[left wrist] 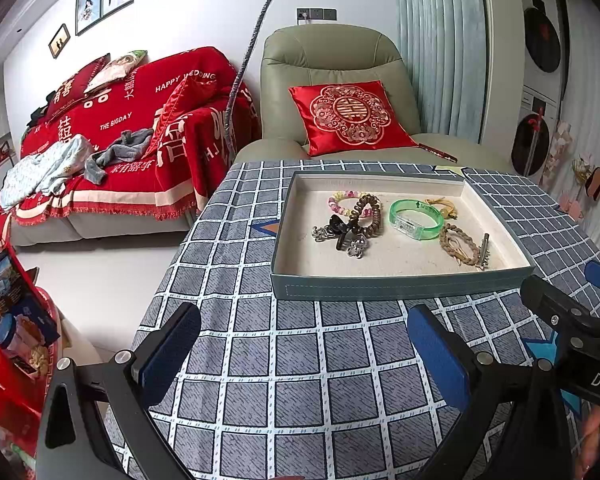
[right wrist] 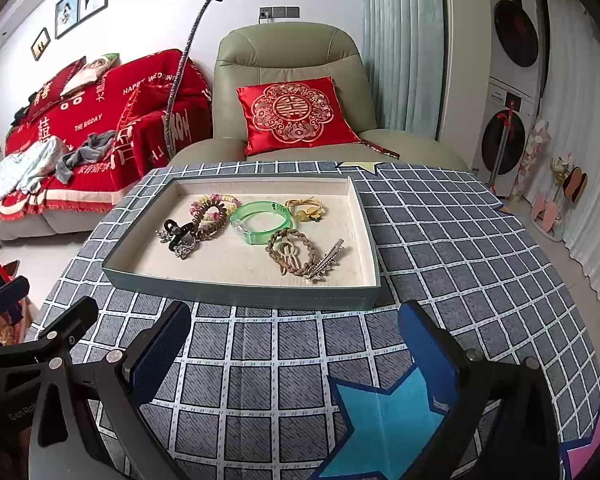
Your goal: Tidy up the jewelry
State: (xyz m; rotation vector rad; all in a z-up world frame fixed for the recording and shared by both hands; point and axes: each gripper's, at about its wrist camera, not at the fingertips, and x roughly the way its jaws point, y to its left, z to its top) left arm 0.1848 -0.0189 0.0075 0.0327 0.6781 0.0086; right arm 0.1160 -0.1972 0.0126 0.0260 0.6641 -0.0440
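Observation:
A grey-green tray (left wrist: 396, 286) (right wrist: 236, 294) with a cream lining sits on the checked tablecloth. In it lie a green bangle (left wrist: 416, 219) (right wrist: 261, 222), a pastel bead bracelet (left wrist: 342, 200) (right wrist: 216, 199), a brown coil hair tie (left wrist: 366, 214) (right wrist: 211, 220), a black claw clip (left wrist: 342, 230) (right wrist: 178, 232), a braided brown hair tie (left wrist: 458, 242) (right wrist: 292, 252), a silver clip (left wrist: 483, 252) (right wrist: 326, 258) and a yellow hair tie (left wrist: 444, 205) (right wrist: 305, 207). My left gripper (left wrist: 304, 354) and right gripper (right wrist: 296, 350) are open and empty, just short of the tray's near wall.
The table (right wrist: 480, 248) has a blue checked cloth with a blue star (right wrist: 384, 412). Behind it stand a green armchair (left wrist: 328, 52) with a red cushion (left wrist: 350, 116) and a sofa under a red blanket (left wrist: 140, 120). A red box (left wrist: 4, 360) is at the left.

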